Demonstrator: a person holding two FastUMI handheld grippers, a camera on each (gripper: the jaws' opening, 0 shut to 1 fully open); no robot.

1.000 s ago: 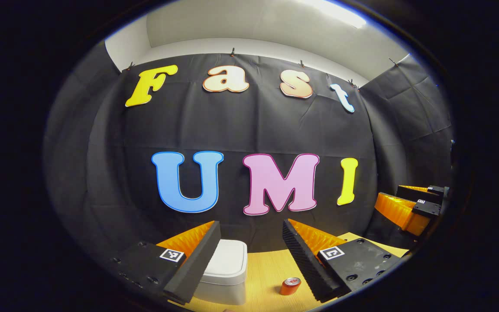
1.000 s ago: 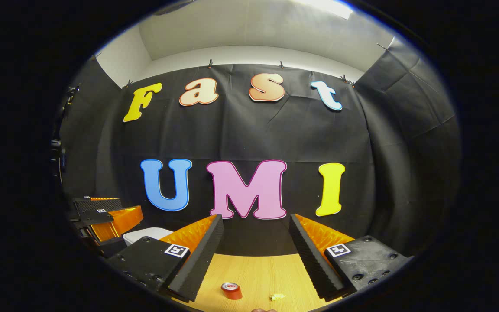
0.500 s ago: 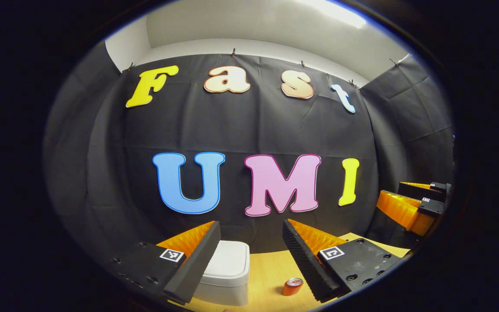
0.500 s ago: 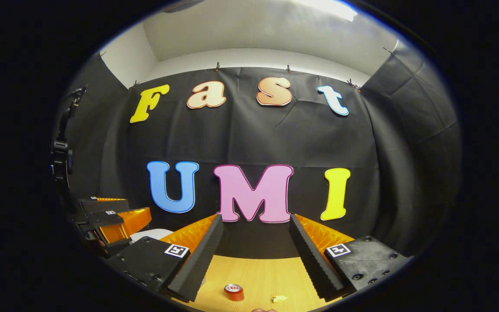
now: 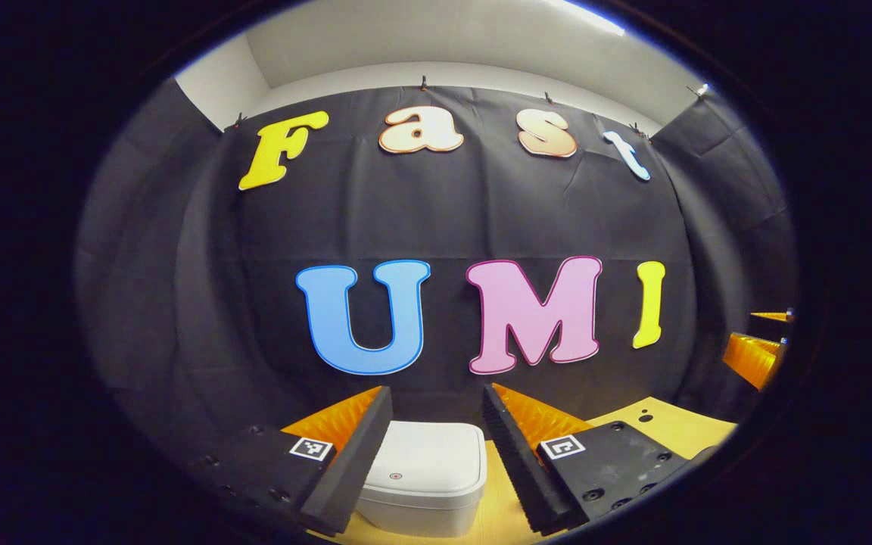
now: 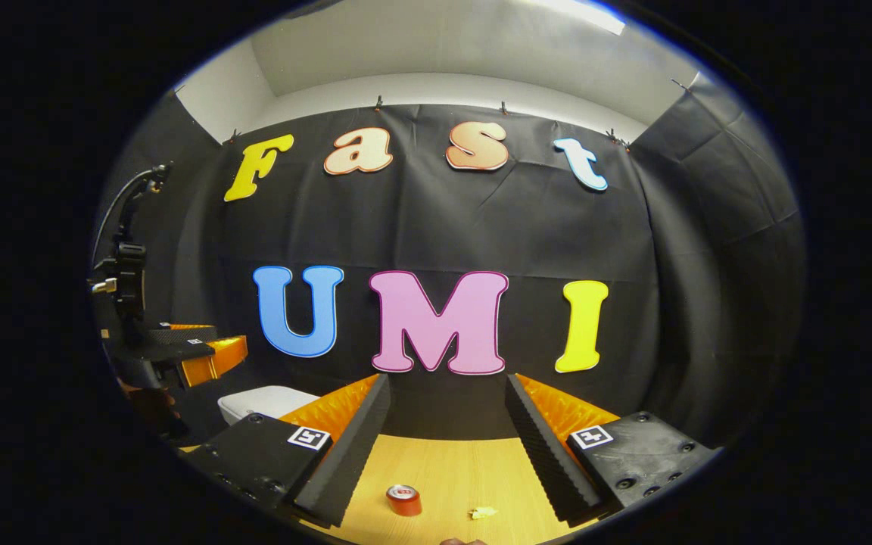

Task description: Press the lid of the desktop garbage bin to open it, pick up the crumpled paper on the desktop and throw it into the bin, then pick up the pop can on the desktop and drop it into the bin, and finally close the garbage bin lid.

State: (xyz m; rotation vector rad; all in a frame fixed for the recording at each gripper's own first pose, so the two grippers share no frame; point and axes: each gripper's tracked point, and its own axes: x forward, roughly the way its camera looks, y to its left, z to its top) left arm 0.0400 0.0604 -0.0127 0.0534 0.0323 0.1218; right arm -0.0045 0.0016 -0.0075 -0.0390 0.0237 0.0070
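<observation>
A white desktop bin with its lid down sits on the wooden table, framed between the fingers of my left gripper, which is open and held above and short of it. In the right gripper view the bin peeks out at left behind my own finger, with the left gripper above it. My right gripper is open and holds nothing. Beyond its fingers a red pop can stands upright on the table, and a small crumpled yellowish paper lies to its right.
The wooden table runs back to the black cloth wall. The other gripper's fingers show at the right edge of the left gripper view. A black stand with cables rises at far left in the right gripper view.
My left gripper has swung left and nearer the bin, which now sits centred between its fingers; the can has left that view. The right gripper has barely shifted.
</observation>
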